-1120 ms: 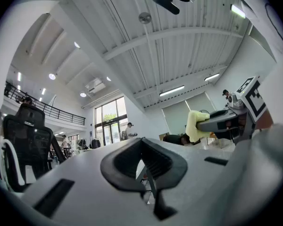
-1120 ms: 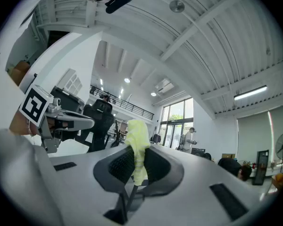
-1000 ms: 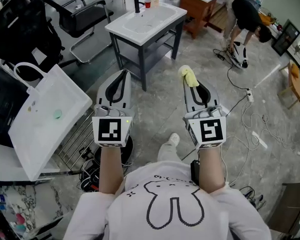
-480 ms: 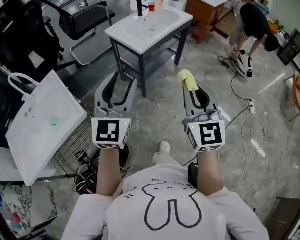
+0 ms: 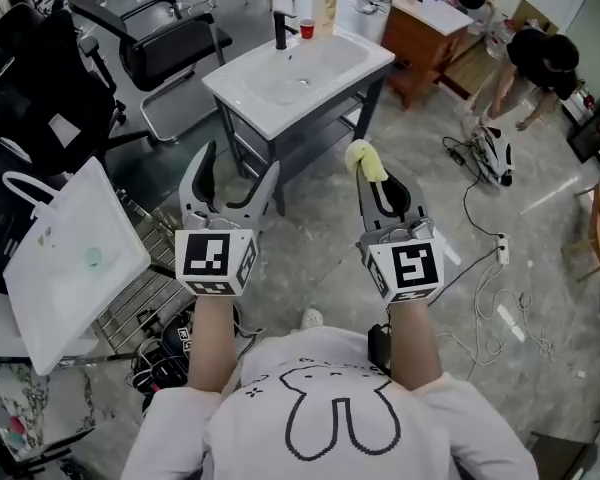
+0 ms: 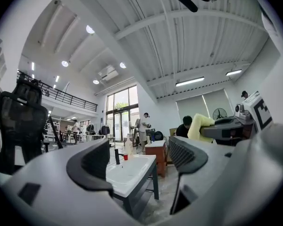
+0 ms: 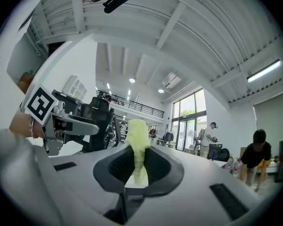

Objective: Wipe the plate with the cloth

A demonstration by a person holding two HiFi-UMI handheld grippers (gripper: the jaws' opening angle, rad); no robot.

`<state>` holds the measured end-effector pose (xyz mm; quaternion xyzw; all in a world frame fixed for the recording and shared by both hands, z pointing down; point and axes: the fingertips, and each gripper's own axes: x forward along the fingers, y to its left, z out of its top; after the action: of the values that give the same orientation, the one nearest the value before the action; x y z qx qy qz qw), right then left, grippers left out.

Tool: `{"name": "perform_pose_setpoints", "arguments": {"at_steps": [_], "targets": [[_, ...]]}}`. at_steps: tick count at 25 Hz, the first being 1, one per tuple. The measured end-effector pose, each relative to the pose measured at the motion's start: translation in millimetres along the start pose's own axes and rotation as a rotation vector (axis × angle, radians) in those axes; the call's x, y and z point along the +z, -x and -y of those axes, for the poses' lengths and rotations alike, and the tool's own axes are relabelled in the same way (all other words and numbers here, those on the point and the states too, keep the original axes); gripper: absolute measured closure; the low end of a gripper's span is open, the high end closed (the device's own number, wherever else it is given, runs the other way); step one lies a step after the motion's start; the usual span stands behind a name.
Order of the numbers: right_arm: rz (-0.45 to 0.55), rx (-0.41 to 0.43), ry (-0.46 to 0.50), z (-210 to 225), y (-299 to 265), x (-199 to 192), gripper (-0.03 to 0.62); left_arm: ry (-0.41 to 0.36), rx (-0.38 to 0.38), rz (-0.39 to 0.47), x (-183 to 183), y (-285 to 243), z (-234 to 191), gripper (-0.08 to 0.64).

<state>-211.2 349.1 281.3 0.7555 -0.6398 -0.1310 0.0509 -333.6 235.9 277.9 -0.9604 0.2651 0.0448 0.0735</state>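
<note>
My right gripper (image 5: 368,165) is shut on a yellow cloth (image 5: 366,158), which sticks up from between its pads (image 7: 137,149). My left gripper (image 5: 238,168) is held beside it at the same height. Its jaws have just been opening and now stand wide apart with nothing between them (image 6: 139,161). Both point toward a white sink table (image 5: 300,68) a short way ahead (image 6: 129,171). From the left gripper view the cloth (image 6: 200,126) shows at the right. No plate can be made out in any view.
On the sink table stand a black faucet (image 5: 278,30), a red cup (image 5: 307,28) and a bottle (image 5: 325,10). A black chair (image 5: 170,38) stands behind it, and a white bag (image 5: 70,258) on a wire rack at left. At right are a wooden cabinet (image 5: 430,28), a bending person (image 5: 540,63) and floor cables (image 5: 490,258).
Both grippers have moved forward toward the sink table, which now looks closer. The left jaws went from shut to wide open. The right gripper still grips the cloth.
</note>
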Motion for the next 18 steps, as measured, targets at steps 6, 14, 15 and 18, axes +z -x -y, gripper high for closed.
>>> {"name": "perform_pose_setpoints", "arguments": {"at_steps": [6,14,15,18], "targets": [[-0.008,0.004,-0.027,35,-21,-21,0.541,-0.035,0.037,-0.036,-15,-37,6,0.173],[-0.036,-0.002,-0.019,67,-53,-46,0.541,-0.009,0.028,-0.036,-26,-90,1,0.175],[-0.038,-0.005,-0.017,73,-58,-49,0.541,-0.004,0.023,-0.037,-28,-98,0,0.175],[-0.039,-0.013,-0.015,90,-80,-57,0.541,0.0,0.017,-0.04,-35,-127,-5,0.175]]}}
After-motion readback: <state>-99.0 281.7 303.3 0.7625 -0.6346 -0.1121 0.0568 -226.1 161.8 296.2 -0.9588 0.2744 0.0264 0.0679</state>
